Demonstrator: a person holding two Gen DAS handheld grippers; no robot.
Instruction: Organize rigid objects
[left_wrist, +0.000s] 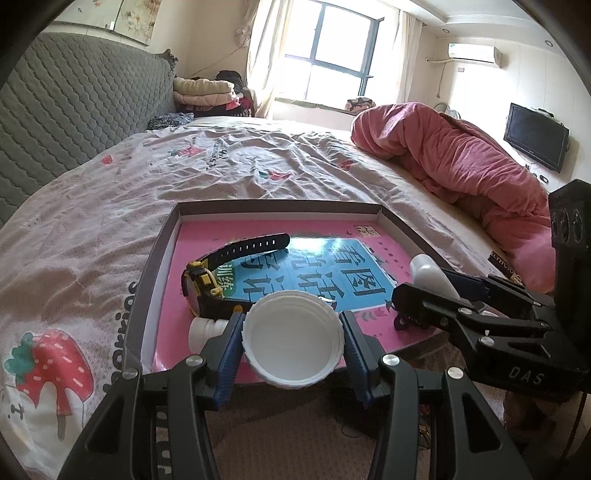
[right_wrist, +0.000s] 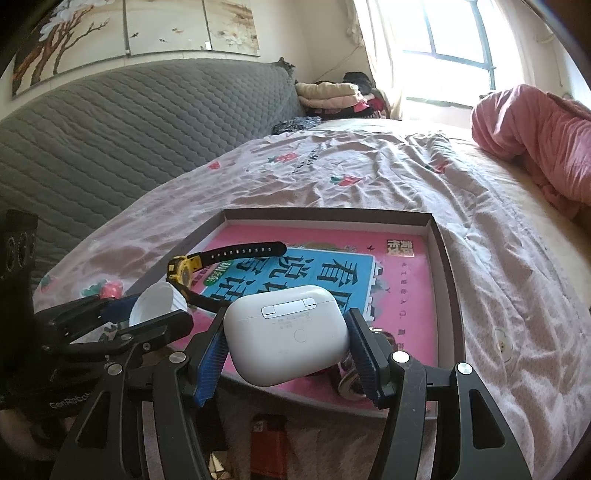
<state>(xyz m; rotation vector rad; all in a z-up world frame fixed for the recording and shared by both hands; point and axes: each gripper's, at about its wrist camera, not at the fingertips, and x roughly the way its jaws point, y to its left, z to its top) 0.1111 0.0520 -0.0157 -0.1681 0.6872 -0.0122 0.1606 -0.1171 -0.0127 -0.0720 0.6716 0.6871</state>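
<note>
My left gripper (left_wrist: 291, 321) is shut on a white round ribbed cap (left_wrist: 293, 343), held with its hollow side facing the camera over the near edge of a shallow brown tray (left_wrist: 280, 206). My right gripper (right_wrist: 288, 317) is shut on a white earbud case (right_wrist: 288, 343) over the same tray (right_wrist: 325, 214). A black and yellow watch (left_wrist: 207, 280) lies in the tray on a pink and blue book (left_wrist: 317, 269). A small white bottle (left_wrist: 205, 328) lies beside my left finger. The two grippers hang side by side, and each shows in the other's view: right gripper (left_wrist: 439, 280), left gripper (right_wrist: 147, 310).
The tray sits on a bed with a strawberry-print sheet (left_wrist: 221, 158). A rolled pink quilt (left_wrist: 461, 158) lies at the right and a grey quilted headboard (right_wrist: 129, 129) at the left. A small dark item (right_wrist: 347, 384) lies in the tray under my right finger. An orange lighter (right_wrist: 267, 435) lies below.
</note>
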